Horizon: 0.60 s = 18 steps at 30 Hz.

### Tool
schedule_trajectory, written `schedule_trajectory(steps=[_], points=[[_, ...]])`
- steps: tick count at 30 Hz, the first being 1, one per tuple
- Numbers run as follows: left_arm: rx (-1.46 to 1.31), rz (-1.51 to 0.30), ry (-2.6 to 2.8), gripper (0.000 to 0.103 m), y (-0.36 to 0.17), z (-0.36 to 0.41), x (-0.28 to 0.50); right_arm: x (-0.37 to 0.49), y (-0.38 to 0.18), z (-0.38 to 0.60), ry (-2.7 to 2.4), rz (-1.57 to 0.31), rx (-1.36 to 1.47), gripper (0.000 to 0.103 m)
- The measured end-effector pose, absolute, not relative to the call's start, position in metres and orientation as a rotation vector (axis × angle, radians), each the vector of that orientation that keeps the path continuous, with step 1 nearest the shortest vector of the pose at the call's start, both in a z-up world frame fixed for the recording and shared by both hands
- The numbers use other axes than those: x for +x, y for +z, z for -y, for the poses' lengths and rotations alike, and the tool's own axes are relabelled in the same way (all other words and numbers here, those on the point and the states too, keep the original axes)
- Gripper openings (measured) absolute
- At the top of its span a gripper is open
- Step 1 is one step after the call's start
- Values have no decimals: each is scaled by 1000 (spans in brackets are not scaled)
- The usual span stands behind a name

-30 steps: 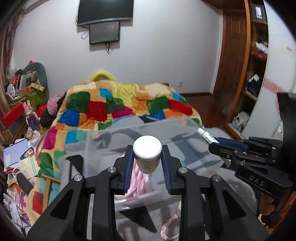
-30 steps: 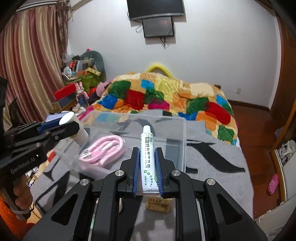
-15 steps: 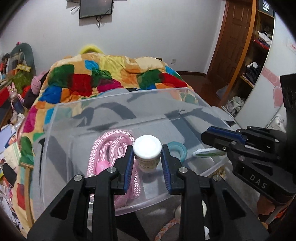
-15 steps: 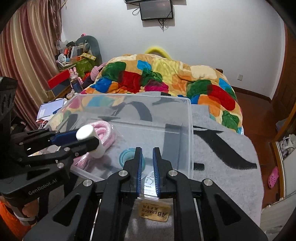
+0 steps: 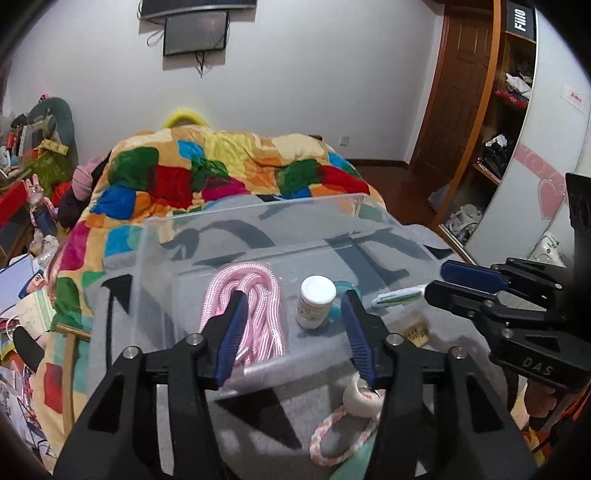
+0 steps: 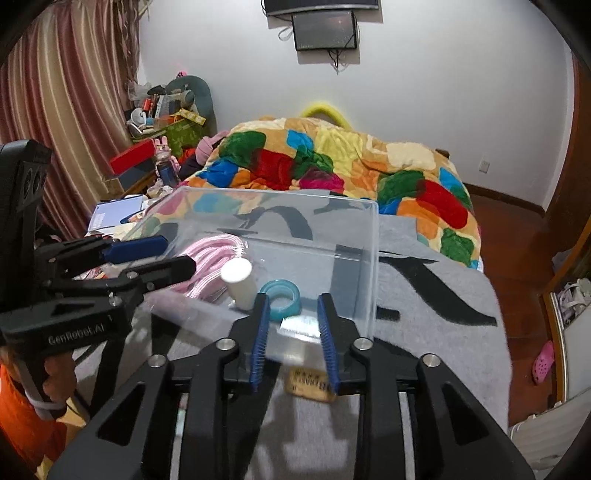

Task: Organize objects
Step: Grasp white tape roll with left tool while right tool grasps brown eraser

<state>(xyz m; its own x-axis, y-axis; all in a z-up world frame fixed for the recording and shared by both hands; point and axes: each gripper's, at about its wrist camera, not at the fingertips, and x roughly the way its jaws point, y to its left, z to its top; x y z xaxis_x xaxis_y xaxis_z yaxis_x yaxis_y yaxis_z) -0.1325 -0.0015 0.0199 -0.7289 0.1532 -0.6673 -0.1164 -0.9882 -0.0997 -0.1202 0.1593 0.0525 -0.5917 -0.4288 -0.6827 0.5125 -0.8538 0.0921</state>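
a grey blanket [image 6: 436, 295] with black markings covers the near end of a bed, and a patchwork quilt [image 5: 221, 177] in bright colours lies beyond it toward 12 o'clock; white walls, a wall-mounted screen [image 6: 325, 29], striped curtains [image 6: 62, 110] at 9 o'clock in the right wrist view, and a wooden wardrobe [image 5: 491, 122] at 2 o'clock in the left wrist view close the room. a clear plastic bin [image 5: 155, 266] stands on the blanket. inside it lie a coiled pink rope [image 5: 258, 295], a small white-capped bottle [image 5: 316, 302] standing upright, a teal tape roll [image 6: 282, 295] just beside the bottle, and a white tube [image 5: 397, 296] lying flat near the bin's wall at 3 o'clock. the left gripper [image 5: 291, 332] has its fingers spread wide and empty; the bottle stands between them and a little toward 12 o'clock, touching neither. the right gripper [image 6: 293, 343] is also parted and holds nothing, with the tape roll just past its fingertips; the tube is only a pale blur through the bin wall there. outside the bin, on the blanket, lie a tan eraser [image 6: 312, 384], a white roll [image 5: 360, 400] and a pink-and-white cord [image 5: 332, 435], the last two partly hidden behind the left fingers [image 5: 358, 339]. print on the bottle and tube is too small to read.
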Motion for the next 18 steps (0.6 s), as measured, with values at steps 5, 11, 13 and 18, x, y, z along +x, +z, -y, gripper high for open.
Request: schedule_trajectory(steps=[5,11,13,18], points=[[-1040,59,2800,57,23,1,-113,-99,56,-171,-2441,-177,951,37],[-1046,74,2777,58,15,1,-96,-90,40,-180,-2444,-164,1000,38],[-1061,81,2760,58,9,1,-92,-91,31,-180,-2443,-168,1028,38],[-1125,99,2718,58,-11,-2,-91,-99,3,-175,-2420,-161,1118,38]])
